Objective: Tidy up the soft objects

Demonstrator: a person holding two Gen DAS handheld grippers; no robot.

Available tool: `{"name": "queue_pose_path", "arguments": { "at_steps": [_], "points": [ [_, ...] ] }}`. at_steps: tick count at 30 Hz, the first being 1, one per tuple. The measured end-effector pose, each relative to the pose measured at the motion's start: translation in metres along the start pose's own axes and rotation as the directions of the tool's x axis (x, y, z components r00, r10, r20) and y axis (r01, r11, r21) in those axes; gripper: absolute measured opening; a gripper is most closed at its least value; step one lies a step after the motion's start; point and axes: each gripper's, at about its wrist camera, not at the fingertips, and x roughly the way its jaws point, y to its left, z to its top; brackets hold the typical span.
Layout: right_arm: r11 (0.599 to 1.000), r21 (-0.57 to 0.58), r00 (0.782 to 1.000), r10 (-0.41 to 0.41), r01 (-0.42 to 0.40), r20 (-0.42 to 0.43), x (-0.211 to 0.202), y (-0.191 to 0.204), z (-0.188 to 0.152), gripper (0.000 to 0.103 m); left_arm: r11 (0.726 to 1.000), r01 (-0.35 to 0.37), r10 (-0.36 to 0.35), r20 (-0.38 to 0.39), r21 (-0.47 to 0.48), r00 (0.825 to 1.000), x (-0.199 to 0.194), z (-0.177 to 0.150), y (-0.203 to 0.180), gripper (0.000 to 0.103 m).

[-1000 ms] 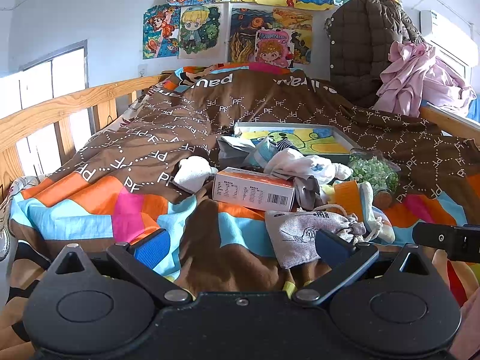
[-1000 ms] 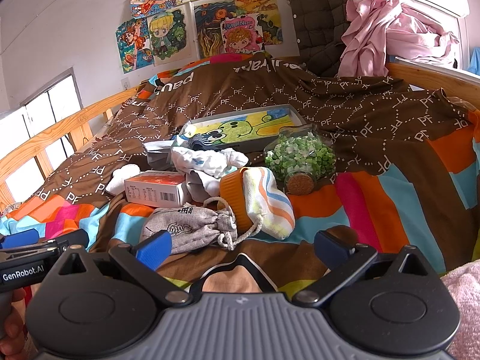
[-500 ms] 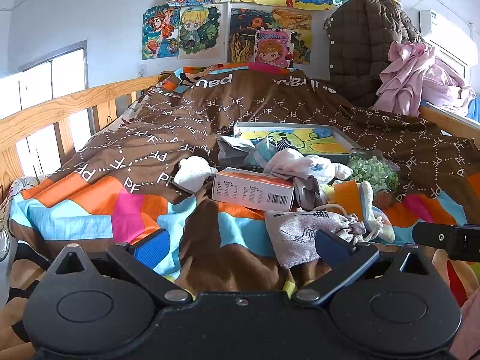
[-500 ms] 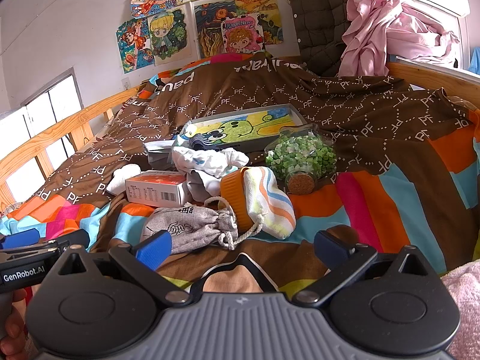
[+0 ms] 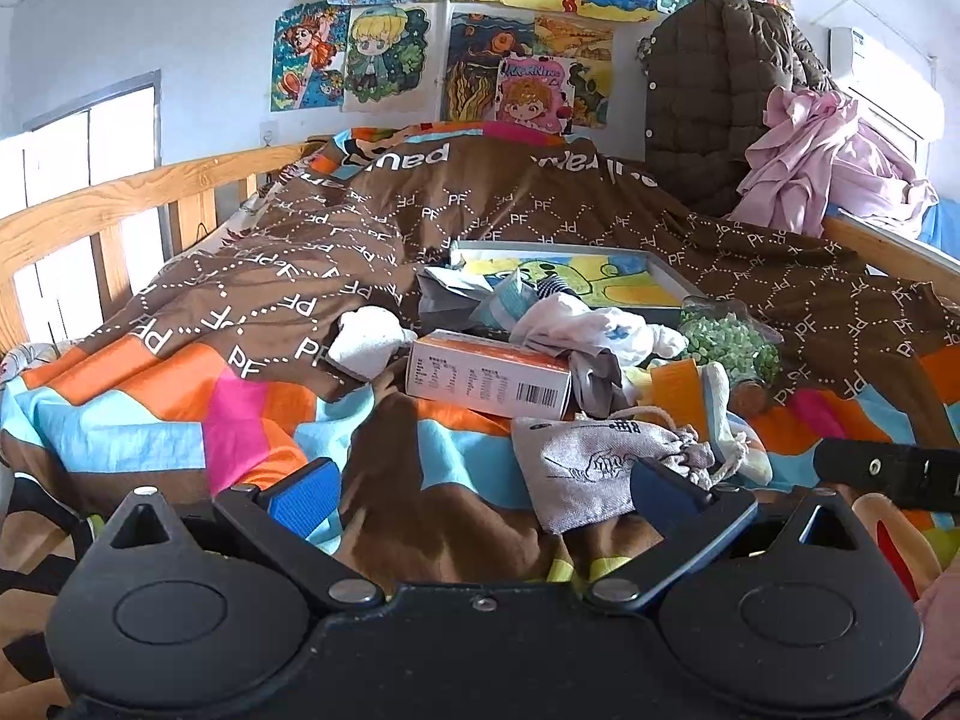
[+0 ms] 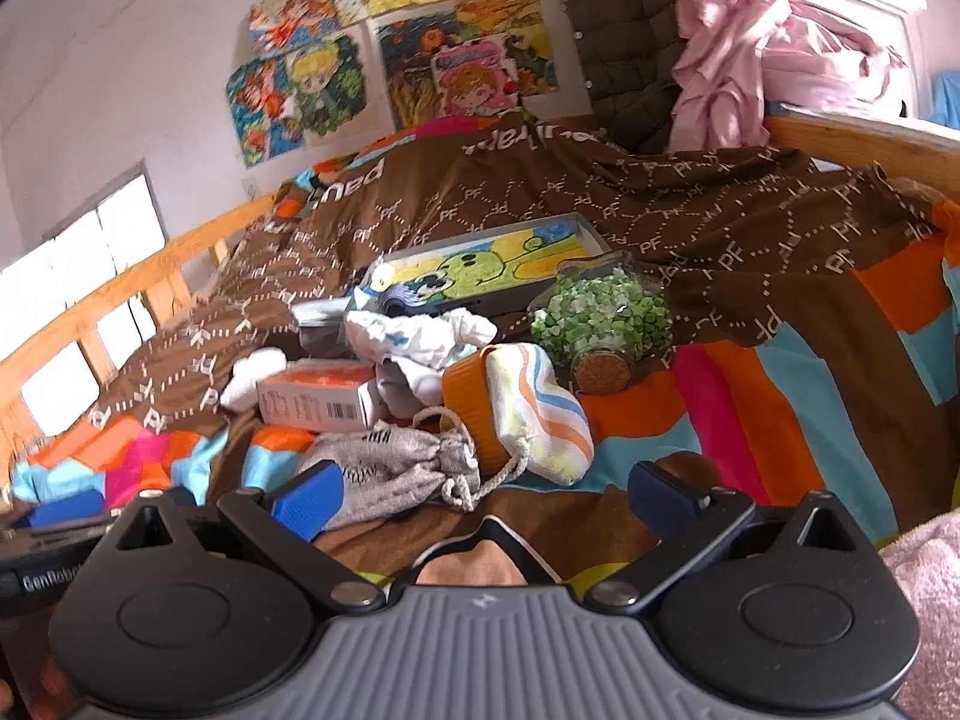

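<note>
A pile of things lies on the bed. Closest is a grey drawstring pouch [image 5: 591, 468] [image 6: 399, 468]. Behind it sit a striped cloth with an orange band [image 6: 534, 405] [image 5: 702, 387], white socks [image 5: 591, 330] [image 6: 420, 339] and a white plush lump [image 5: 366, 339] [image 6: 252, 375]. My left gripper [image 5: 480, 495] is open just short of the pouch, whose near corner lies by the right finger. My right gripper [image 6: 486, 495] is open too, with the pouch by its left finger and nothing held.
An orange-and-white carton [image 5: 489, 375] [image 6: 321, 399], a glass jar of green pieces [image 6: 603, 321] [image 5: 729, 345] and a framed picture [image 5: 576, 276] [image 6: 480, 273] sit in the pile. Wooden rails [image 5: 120, 204] [image 6: 864, 147] edge the bed. A brown coat [image 5: 720, 114] and pink clothes [image 6: 780, 54] hang at the back right.
The right gripper has moved forward and tilted, so the pile looks nearer and the view is blurred. The left gripper has not moved. Both stay open.
</note>
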Motion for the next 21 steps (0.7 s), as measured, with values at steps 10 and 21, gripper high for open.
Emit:
{"name": "queue_pose_path", "arguments": {
  "at_steps": [10,21],
  "points": [
    [0.988,0.150,1.000,0.028,-0.027,-0.007,0.004,-0.033,0.021,0.103,0.998,0.060,-0.060,0.027,-0.015,0.998,0.012,0.007,-0.002,0.102],
    [0.992,0.121,0.996,0.049,-0.041,-0.071,0.055,-0.045,0.048,0.103,0.973,0.206,-0.207,-0.001,0.100,0.978,0.072,0.017,-0.023,0.102]
  ]
}}
